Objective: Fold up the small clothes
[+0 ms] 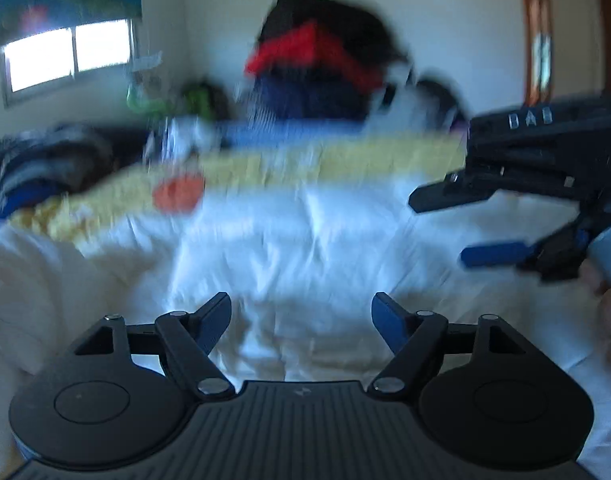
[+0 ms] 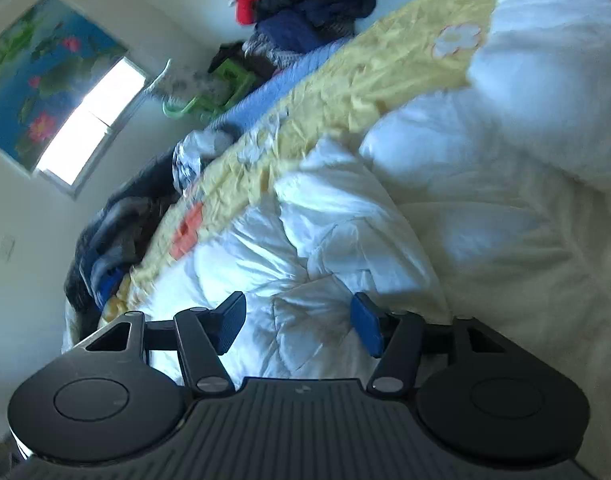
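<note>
Left claw (image 1: 301,322) wide open, empty; right claw (image 2: 299,326) open, empty, over white quilt (image 2: 305,248).

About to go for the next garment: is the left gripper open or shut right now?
Open. In its own view the left gripper has both fingers spread wide, with only the white bedding showing between them and nothing pinched.

- Setting: bedroom in a home
- Bed with rumpled white duvet (image 2: 345,240) over a yellow flower-print sheet (image 2: 345,92)
- Heap of clothes (image 2: 305,4), red and navy, at the far side
- Window (image 2: 93,120) under a lotus-print blind (image 2: 45,64)
- Plain cream wall (image 1: 209,20)
</note>
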`<state>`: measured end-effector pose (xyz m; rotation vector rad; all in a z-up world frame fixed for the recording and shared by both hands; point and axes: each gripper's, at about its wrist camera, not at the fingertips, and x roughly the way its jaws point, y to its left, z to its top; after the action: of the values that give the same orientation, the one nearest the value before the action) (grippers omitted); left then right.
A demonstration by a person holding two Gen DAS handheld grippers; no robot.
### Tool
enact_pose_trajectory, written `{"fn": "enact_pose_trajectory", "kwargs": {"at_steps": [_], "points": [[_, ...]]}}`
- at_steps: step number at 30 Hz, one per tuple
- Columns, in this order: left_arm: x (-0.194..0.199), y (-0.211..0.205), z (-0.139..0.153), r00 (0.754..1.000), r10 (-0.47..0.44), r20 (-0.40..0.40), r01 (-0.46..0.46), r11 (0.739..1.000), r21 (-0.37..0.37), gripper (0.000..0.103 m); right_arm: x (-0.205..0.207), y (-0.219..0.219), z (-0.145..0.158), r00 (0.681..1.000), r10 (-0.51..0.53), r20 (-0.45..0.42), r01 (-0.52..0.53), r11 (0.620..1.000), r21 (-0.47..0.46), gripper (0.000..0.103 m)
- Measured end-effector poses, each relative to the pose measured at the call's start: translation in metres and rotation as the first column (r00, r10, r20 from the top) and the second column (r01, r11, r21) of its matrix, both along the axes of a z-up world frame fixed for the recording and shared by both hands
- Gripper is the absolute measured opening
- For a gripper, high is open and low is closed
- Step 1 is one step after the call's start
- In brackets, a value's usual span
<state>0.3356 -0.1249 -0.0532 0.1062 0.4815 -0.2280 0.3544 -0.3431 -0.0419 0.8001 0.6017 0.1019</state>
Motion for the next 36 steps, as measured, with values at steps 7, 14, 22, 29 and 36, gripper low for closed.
{"fn": "enact_pose_trajectory", "kwargs": {"at_steps": [7,14,22,29,36], "points": [[-0.01,-0.005,-0.023,0.987,-0.074,-0.143,0.082,0.995,0.053,0.089,-0.044,0.017,-0.017,0.996,0.089,0.011,-0.09,0.991,0.101,0.083],[-0.005,-0.001,-0.039,0.982,-0.078,-0.169,0.079,0.997,-0.001,0.099,-0.04,-0.005,-0.017,0.995,0.095,-0.036,-0.087,0.982,0.167,0.076],[-0.001,0.018,-0.039,0.981,-0.107,-0.165,0.084,0.987,-0.14,0.103,-0.074,-0.155,0.048,0.956,-0.218,0.197,0.201,0.974,0.103,0.096],[0.001,0.025,-0.04,0.979,-0.115,-0.166,0.083,0.979,-0.188,0.103,-0.027,-0.266,-0.01,0.889,-0.458,-0.017,0.457,0.884,0.096,0.084],[0.003,0.033,-0.04,0.978,-0.124,-0.165,0.081,0.966,-0.244,0.103,0.02,-0.283,-0.025,0.905,-0.425,0.026,0.42,0.901,0.11,0.079]]}}
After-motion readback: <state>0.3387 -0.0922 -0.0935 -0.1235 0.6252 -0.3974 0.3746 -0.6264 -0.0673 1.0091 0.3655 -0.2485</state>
